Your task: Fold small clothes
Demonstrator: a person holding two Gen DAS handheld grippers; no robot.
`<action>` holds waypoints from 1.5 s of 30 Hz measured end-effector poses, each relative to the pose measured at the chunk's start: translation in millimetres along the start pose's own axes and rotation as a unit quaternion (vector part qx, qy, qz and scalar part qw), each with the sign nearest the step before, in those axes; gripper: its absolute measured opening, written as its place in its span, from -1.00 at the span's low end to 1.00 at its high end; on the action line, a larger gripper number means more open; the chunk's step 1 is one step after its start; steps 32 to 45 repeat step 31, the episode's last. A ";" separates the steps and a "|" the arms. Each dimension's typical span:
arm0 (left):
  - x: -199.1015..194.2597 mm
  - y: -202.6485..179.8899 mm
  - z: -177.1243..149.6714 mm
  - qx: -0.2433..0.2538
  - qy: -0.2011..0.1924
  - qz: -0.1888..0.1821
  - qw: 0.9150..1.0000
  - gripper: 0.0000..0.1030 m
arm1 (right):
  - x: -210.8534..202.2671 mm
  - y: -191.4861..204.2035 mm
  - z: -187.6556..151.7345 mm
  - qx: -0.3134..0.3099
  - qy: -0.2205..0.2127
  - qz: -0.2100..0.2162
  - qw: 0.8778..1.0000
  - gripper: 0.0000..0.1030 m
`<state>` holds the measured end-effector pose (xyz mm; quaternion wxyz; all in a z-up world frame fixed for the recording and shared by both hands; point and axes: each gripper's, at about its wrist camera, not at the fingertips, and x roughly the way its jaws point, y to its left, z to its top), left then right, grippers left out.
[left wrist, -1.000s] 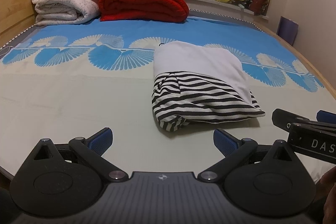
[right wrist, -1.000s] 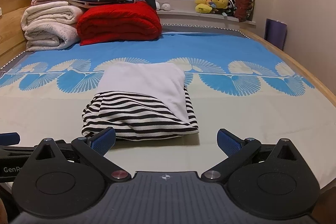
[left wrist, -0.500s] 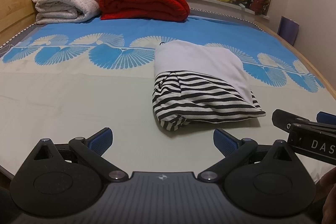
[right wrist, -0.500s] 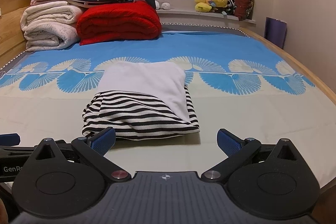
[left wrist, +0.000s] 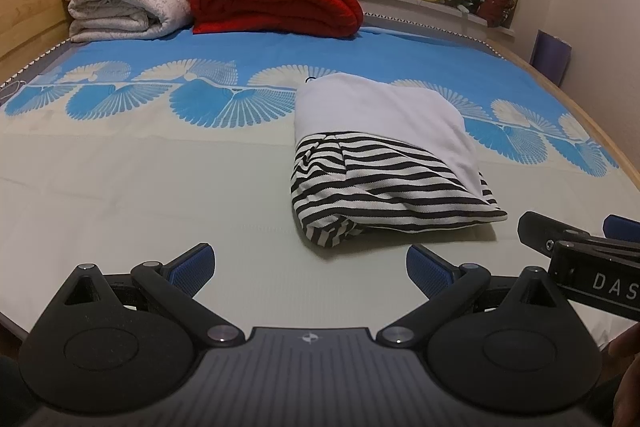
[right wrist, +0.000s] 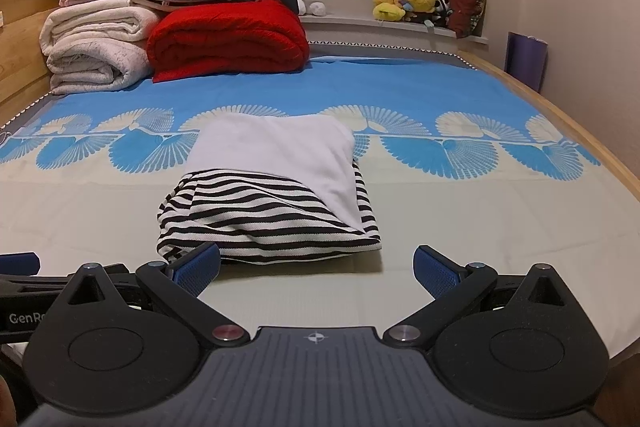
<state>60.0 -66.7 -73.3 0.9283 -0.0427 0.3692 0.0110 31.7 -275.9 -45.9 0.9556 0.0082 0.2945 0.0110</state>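
The small black-and-white striped knit garment with a plain white panel (right wrist: 272, 203) lies as a compact, roughly rectangular bundle on the pale near part of the bed, its white panel laid over the top and back and the striped layers showing at the front edge. The layers sit stacked on each other, which suggests the folding is largely done; the bottom-left corner bulges a little in the left wrist view (left wrist: 384, 171), so a final tidy or press may remain.

The right tool (right wrist: 316, 265) hangs low just in front of the bundle, its blue-padded fingers spread wide and holding nothing; the left pad (right wrist: 198, 265) overlaps the bundle's near corner in this view, though contact cannot be confirmed. The left tool (left wrist: 310, 265) is likewise spread and empty, offset to the garment's left, well placed to reach that bulging corner.

The blue and cream fan-patterned bed sheet (right wrist: 460, 99) gives a flat working surface. At the headboard end, a folded red blanket (right wrist: 228, 35) and rolled white towels (right wrist: 96, 47) sit stacked well apart from the garment, keeping the working area free.
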 end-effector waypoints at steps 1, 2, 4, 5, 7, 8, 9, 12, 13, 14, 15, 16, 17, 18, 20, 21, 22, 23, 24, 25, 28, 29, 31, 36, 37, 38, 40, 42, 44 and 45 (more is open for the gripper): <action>0.1 -0.7 0.0 0.000 0.000 0.000 1.000 0.98 | 0.1 0.0 -0.1 0.000 0.000 0.000 1.000 0.98; 0.1 -0.7 -0.1 0.000 0.000 0.000 1.000 0.98 | 0.1 0.2 -0.1 0.000 0.000 0.000 1.000 0.98; 0.1 -0.8 0.0 -0.001 0.000 0.000 1.000 0.98 | 0.1 0.2 -0.1 0.000 0.000 0.000 1.000 0.98; 0.2 -0.7 -0.1 -0.001 0.001 0.000 1.000 0.98 | 0.1 0.0 0.0 0.000 0.000 0.000 1.000 0.98; 0.3 -1.2 -0.3 -0.001 0.001 0.001 1.000 0.98 | 0.1 -0.1 -0.1 0.000 0.001 0.000 1.000 0.98; 0.3 -1.2 -0.5 -0.001 0.001 0.000 1.000 0.98 | 0.1 -0.3 -0.1 0.000 0.001 0.000 1.000 0.98; 0.3 -1.2 -0.3 -0.001 0.001 0.001 1.000 0.98 | 0.1 -0.1 -0.3 0.000 0.001 0.000 1.000 0.98; 0.4 -1.1 -0.2 -0.001 0.001 0.000 1.000 0.98 | 0.4 -0.3 -0.4 0.000 0.001 0.000 1.000 0.98; 0.4 -1.1 -0.2 -0.001 0.001 0.000 1.000 0.98 | 0.2 -0.3 -0.5 0.000 0.001 0.000 1.000 0.98; 0.6 -1.7 -0.9 -0.002 0.001 0.000 1.000 0.98 | 0.4 -0.5 -0.2 0.000 0.001 0.000 1.000 0.98; 0.7 -2.1 -1.3 -0.002 0.002 0.000 1.000 0.98 | 0.4 -0.6 -0.2 0.000 0.001 0.000 1.000 0.98; 1.0 -2.4 -1.5 -0.002 0.001 0.000 1.000 0.98 | 0.3 -0.5 -0.4 0.000 0.001 0.000 1.000 0.98; 0.9 -2.6 -1.9 -0.002 0.001 0.000 1.000 0.98 | 0.4 -0.8 -0.2 0.000 0.001 0.000 1.000 0.98; 2.0 -3.8 -2.5 -0.002 0.001 0.000 1.000 0.98 | 0.4 -1.0 -0.1 0.000 0.001 0.001 1.000 0.98; 2.2 -4.1 -2.9 -0.003 0.002 0.000 1.000 0.98 | 0.4 -1.3 -0.1 0.000 0.001 0.001 1.000 0.98; 2.2 -4.1 -2.9 -0.003 0.002 0.000 1.000 0.98 | 0.4 -1.4 -0.1 0.000 0.001 0.001 1.000 0.98; 2.6 -4.8 -3.1 -0.003 0.002 0.000 1.000 0.98 | 0.2 -1.1 -0.3 0.000 0.001 0.001 1.000 0.98; 2.7 -5.3 -3.8 -0.003 0.002 0.000 1.000 0.98 | 0.4 -1.6 0.0 -0.001 0.001 0.001 1.000 0.98; 2.5 -4.8 -3.1 -0.003 0.002 0.000 1.000 0.98 | 0.4 -1.6 0.1 -0.001 0.001 0.001 1.000 0.98; 2.5 -4.8 -3.0 -0.003 0.002 0.000 1.000 0.98 | 0.4 -1.6 0.0 -0.001 0.001 0.001 1.000 0.98; 3.0 -5.5 -3.3 -0.004 0.002 0.001 1.000 0.98 | 0.4 -1.8 0.2 0.000 0.002 0.001 1.000 0.98; 3.3 -5.9 -3.9 -0.004 0.003 0.001 1.000 0.98 | 0.4 -1.9 0.3 -0.001 0.002 0.001 1.000 0.98; 3.9 -6.5 -4.1 -0.005 0.005 0.001 1.000 0.98 | 0.6 -1.6 -0.4 -0.001 0.002 0.001 1.000 0.98; 3.9 -6.5 -4.1 -0.005 0.005 0.001 1.000 0.98 | 0.6 -1.6 -0.4 -0.001 0.002 0.001 1.000 0.98; 3.9 -6.5 -4.1 -0.005 0.005 0.001 1.000 0.98 | 0.6 -1.6 -0.4 -0.001 0.002 0.001 1.000 0.98; 3.9 -6.5 -4.1 -0.005 0.005 0.001 1.000 0.98 | 0.6 -1.6 -0.4 -0.001 0.002 0.001 1.000 0.98; 3.9 -6.5 -4.1 -0.005 0.005 0.001 1.000 0.98 | 0.6 -1.6 -0.4 -0.001 0.002 0.001 1.000 0.98; 3.9 -6.5 -4.1 -0.005 0.005 0.001 1.000 0.98 | 0.6 -1.6 -0.4 -0.001 0.002 0.001 1.000 0.98; 3.9 -6.5 -4.1 -0.005 0.005 0.001 1.000 0.98 | 0.6 -1.6 -0.4 -0.001 0.002 0.001 1.000 0.98; 3.9 -6.5 -4.1 -0.005 0.005 0.001 1.000 0.98 | 0.6 -1.6 -0.4 -0.001 0.002 0.001 1.000 0.98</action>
